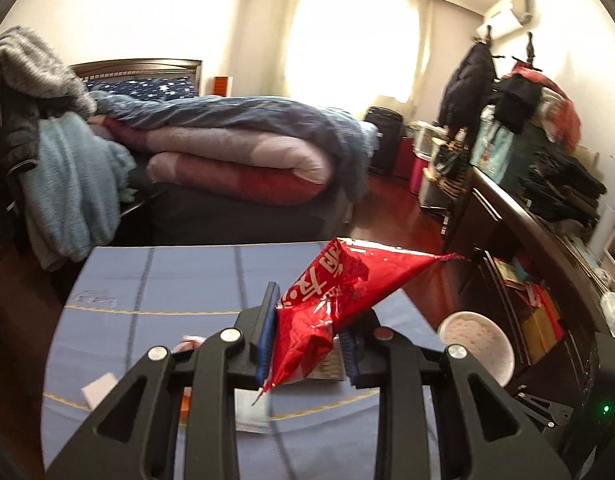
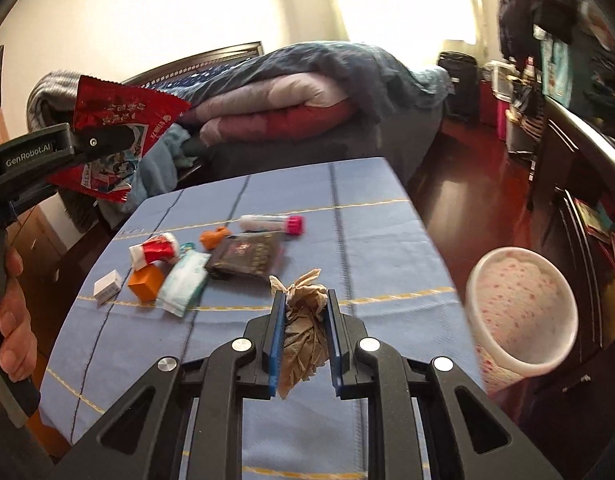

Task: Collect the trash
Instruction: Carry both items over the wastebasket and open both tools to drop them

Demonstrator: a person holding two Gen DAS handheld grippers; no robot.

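Note:
My left gripper is shut on a crumpled red foil snack bag, held above the blue-clothed table. The same bag shows at the upper left of the right wrist view, pinched in the left gripper. My right gripper is shut on a wad of brown crumpled paper over the table's near right part. A white bin with a pink-speckled liner stands off the table's right edge, also seen as the bin in the left wrist view.
Several bits lie on the cloth: a red-and-white wrapper, an orange box, a white box, a tissue pack, a dark pouch, a pink-capped tube. A bed is behind, dark shelves on the right.

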